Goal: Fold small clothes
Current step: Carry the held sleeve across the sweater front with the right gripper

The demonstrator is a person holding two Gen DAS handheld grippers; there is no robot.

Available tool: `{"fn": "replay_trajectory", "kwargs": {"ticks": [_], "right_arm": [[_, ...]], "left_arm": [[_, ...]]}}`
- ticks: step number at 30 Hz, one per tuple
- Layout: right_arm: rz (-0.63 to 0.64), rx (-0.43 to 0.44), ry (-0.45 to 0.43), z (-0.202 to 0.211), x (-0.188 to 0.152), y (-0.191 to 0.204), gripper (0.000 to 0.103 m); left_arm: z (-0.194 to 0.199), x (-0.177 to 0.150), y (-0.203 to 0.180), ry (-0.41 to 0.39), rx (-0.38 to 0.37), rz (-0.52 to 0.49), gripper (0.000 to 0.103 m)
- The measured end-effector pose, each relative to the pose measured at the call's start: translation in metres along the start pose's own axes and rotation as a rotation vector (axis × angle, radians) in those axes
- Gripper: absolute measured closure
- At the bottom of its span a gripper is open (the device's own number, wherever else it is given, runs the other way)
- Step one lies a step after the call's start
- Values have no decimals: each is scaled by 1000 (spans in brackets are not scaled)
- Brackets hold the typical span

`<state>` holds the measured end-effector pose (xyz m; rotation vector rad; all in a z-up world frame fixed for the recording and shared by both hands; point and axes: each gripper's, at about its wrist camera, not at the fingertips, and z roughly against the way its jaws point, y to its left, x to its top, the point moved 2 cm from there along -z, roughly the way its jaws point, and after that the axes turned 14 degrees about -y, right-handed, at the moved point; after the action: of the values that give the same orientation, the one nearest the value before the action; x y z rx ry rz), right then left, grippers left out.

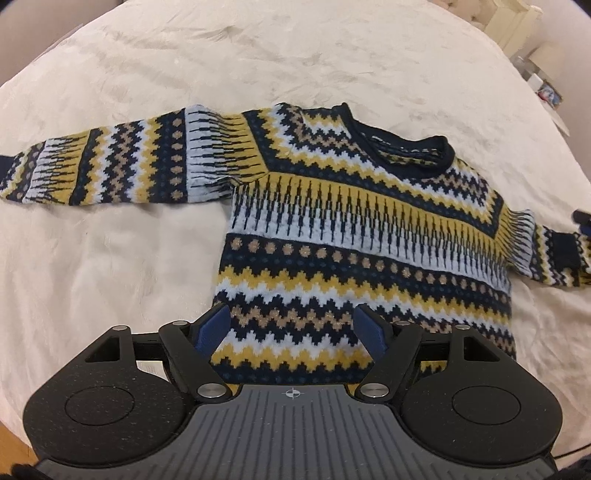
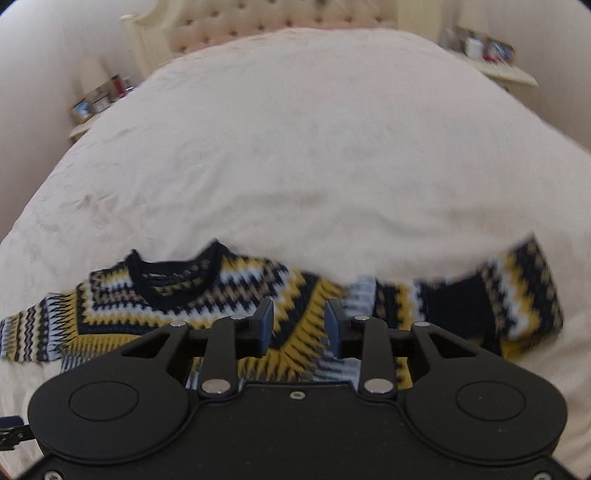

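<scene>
A patterned sweater (image 1: 362,229) in navy, yellow, white and tan lies front-up on a cream bedspread (image 1: 258,55). Its body is spread flat, neckline (image 1: 406,151) toward the far side of the bed. One sleeve (image 1: 110,166) extends straight out to the left in the left wrist view; the opposite sleeve (image 2: 509,295) is doubled back on itself at the cuff.

The left claw (image 1: 291,328) is above the lower hem area of the sweater, jaws wide apart, nothing between the blue pads. Whether a pad touches the knit cannot be told.

The right claw (image 2: 300,328) is over the shoulder by the folded sleeve, jaws partly apart and empty. This view is blurred.

A tufted headboard (image 2: 258,22) and cluttered bedside stands (image 2: 96,99) sit beyond the bed.
</scene>
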<state>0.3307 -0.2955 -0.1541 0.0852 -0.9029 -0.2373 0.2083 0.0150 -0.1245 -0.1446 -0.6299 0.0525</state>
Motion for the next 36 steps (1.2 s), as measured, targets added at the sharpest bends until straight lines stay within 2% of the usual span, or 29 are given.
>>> {"fn": "replay_trajectory", "kwargs": {"ticks": [1,3,9,14,20,23,30,31,32,33,36], "right_arm": [[-41,-8,-3,-4,-6,-14,54],[-109,-32,-14,-6,-15,-30,49],[-220,-141,-70,-9,-31,-77,48],[-300,-202,-67,-22,-44,-89,48],[-369,-207,-88,-20,-56,-102,48],[-365,-227,-99,-23,-55,-108,46],[-463,-240,-151,-31,-51,-127,46],[-479,-234,-157,-31,-50,-128,56],[-490,-231,-159,-31,-48,-129,69],[-490,-238,-158,-29,-46,-129,90],[-480,-209,-177,-23,-38,-120,92]], "left_arm": [[0,-1,-2,-4,-6,-4,23],[0,-3,-6,-6,-19,-9,23],[-7,-6,-25,14,-18,-28,23],[-14,-5,-44,30,-18,-63,23],[-26,2,-60,56,-17,-89,23],[-33,5,-66,56,-20,-101,23],[-39,11,-75,54,-32,-101,23],[-40,11,-75,55,-32,-98,23],[-40,10,-74,58,-32,-96,23],[-41,10,-74,60,-33,-94,23],[-42,7,-69,66,-35,-85,23]]}}
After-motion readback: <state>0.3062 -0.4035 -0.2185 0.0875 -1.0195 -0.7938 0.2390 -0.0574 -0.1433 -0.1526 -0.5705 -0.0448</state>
